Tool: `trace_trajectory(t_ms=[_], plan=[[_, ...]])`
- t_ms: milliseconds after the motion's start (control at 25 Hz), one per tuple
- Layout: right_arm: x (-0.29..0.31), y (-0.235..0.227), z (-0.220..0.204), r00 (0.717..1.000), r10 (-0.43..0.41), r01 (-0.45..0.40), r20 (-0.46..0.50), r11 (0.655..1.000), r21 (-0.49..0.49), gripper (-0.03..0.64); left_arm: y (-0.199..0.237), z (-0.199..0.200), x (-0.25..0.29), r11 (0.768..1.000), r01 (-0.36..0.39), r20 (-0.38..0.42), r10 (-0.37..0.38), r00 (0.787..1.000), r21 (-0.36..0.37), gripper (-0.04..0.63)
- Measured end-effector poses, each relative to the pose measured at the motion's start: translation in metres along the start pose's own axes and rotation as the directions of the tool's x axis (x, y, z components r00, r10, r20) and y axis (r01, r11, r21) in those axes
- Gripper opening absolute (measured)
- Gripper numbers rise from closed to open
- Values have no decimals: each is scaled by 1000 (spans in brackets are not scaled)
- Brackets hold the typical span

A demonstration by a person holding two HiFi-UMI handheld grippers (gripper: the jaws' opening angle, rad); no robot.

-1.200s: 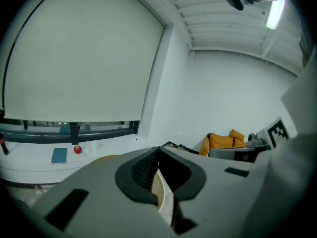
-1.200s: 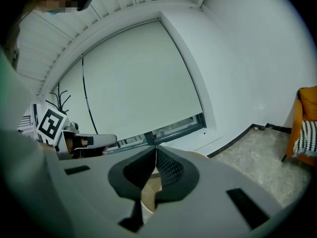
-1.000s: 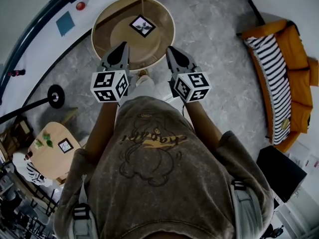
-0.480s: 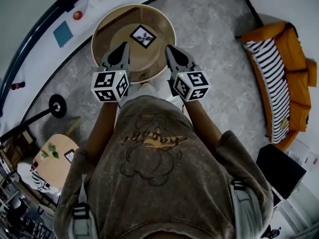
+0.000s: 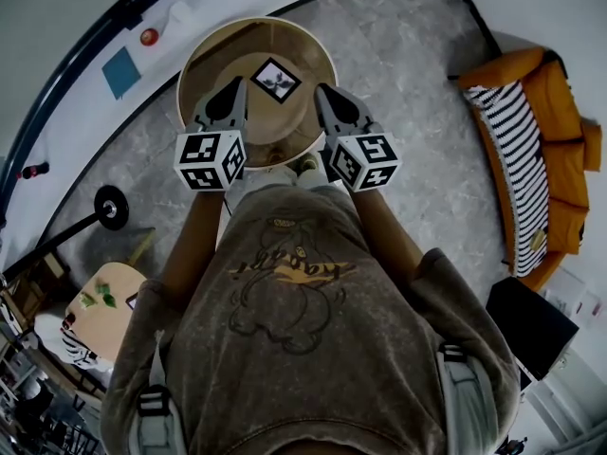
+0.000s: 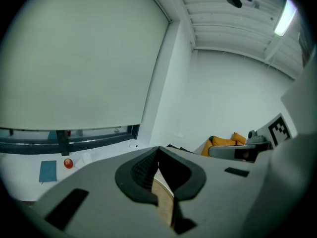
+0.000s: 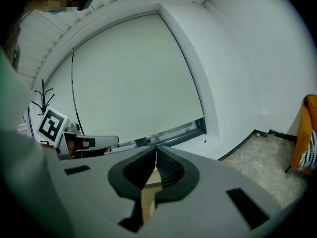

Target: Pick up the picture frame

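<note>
A small black-framed picture frame [image 5: 275,79] with a white mat and a plant print lies flat on the round wooden table [image 5: 204,55]. In the head view my left gripper [image 5: 234,85] hangs over the table's near left part, short and left of the frame. My right gripper [image 5: 321,91] is over the table's near right rim, just right of the frame. Both grippers have their jaws shut with nothing between them. In the left gripper view [image 6: 158,148] and the right gripper view [image 7: 155,148] only a sliver of the tabletop shows past the closed jaws.
An orange sofa [image 5: 560,140] with a striped cushion stands at the right. A floor lamp base [image 5: 111,207] and a second small wooden table [image 5: 100,311] with another frame are at the left. A white wall ledge with a red object [image 5: 149,37] runs behind the round table.
The round table and the picture frame have come nearer in the head view. Both grippers now reach over the table's near part, still shut and empty.
</note>
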State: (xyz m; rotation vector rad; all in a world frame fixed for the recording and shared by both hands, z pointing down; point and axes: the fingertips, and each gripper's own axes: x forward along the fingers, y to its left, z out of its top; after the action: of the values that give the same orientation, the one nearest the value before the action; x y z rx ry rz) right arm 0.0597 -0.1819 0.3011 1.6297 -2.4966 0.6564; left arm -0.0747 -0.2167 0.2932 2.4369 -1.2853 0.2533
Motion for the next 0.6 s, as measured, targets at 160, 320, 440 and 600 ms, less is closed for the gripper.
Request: trace_trajectory(t_ms=[160,320,440,600], plan=[[4,-9,6,1000,8,-8,-10,1000,-4,18,-1,6,10,1000,-12,3,12,1000,-6,18],[11,-20,9,1000,14,-15,-21,1000,-4,18,1,5,20,999,-29,-4,29,1000,-18,18],[18,-26,13,1000,23,-23,-21,1000,-1,18,2,4,28,999,-37,-13,37,999,-19,18],[26,-36,13,999,32,-31,-30,999,10,18,2,1,37,999,-45,-30,44,999,-18,18]])
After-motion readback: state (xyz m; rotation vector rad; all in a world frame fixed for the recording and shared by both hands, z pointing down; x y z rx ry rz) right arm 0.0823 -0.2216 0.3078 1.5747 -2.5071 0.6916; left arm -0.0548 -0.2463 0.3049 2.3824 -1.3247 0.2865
